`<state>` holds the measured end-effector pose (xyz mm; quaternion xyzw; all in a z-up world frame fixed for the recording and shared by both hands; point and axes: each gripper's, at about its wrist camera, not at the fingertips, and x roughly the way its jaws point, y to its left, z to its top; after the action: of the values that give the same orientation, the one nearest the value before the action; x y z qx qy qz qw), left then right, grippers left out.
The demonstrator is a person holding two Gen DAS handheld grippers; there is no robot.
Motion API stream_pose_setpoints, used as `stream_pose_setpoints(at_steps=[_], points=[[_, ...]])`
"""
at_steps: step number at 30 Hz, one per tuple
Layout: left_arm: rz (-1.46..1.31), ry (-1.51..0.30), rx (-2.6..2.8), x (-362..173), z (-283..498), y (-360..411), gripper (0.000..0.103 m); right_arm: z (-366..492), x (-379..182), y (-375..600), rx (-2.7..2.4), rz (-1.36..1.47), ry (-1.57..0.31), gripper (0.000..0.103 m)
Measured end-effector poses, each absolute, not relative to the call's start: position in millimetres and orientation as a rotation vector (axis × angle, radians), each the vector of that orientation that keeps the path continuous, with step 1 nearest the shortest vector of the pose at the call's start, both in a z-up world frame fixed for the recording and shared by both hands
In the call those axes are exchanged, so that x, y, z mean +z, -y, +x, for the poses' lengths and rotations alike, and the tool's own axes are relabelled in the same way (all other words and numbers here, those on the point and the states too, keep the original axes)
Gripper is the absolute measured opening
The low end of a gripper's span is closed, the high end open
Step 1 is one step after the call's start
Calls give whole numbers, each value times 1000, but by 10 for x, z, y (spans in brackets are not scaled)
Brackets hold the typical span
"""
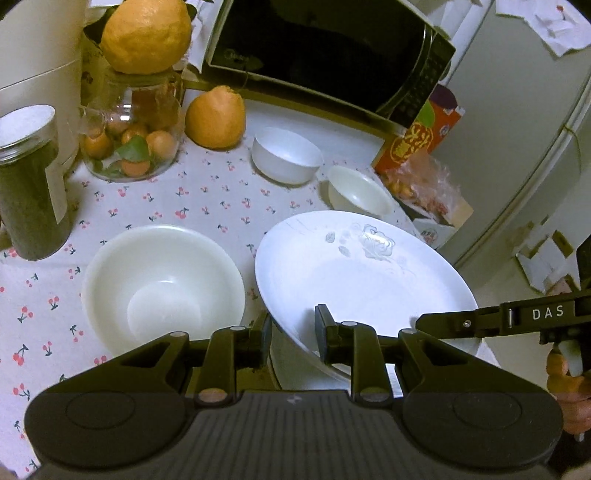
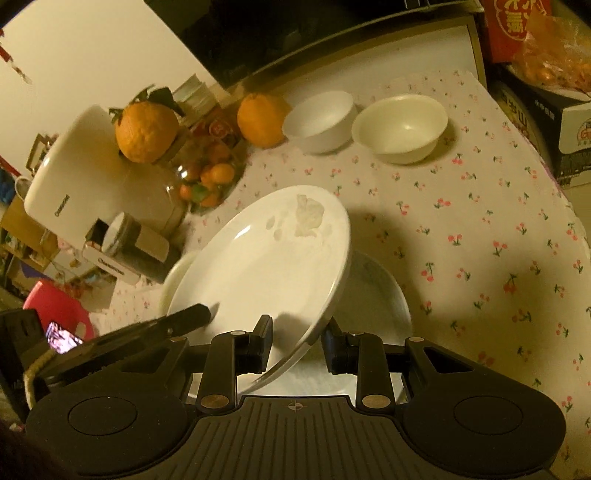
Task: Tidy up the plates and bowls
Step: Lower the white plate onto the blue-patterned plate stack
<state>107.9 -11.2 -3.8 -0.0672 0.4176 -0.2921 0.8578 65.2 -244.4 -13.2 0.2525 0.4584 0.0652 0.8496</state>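
Left wrist: left gripper [image 1: 293, 336] pinches white plate [image 1: 364, 273] at its near rim, plate tilted, beside big bowl [image 1: 162, 284]; rim's underside hidden.

Right wrist: right gripper [image 2: 297, 341] clamps same plate [image 2: 258, 266] w/ its edge between the pads; second plate [image 2: 373, 295] underneath mostly hidden, blurry.

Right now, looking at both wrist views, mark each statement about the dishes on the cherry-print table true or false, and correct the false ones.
1. Both grippers grip the rim of the same white plate. True: the left gripper and the right gripper each clamp its edge.
2. The plate lies flat on the tablecloth. False: it is tilted and lifted, above a second plate.
3. Two small bowls stand near the microwave. True: a white small bowl and a cream small bowl sit side by side.
4. The large cream bowl holds oranges. False: it is empty.
5. The glass jar has a large orange on top. True.
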Motion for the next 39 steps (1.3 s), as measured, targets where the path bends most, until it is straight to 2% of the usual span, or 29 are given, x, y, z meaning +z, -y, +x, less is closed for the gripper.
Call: stream_pose_setpoints(at_steps=[29, 39], points=[[128, -870, -648, -158, 865, 301, 20, 460, -522, 2563, 171, 659, -1121, 29], [206, -862, -636, -184, 838, 365, 20, 484, -457, 2518, 161, 620, -1143, 33]])
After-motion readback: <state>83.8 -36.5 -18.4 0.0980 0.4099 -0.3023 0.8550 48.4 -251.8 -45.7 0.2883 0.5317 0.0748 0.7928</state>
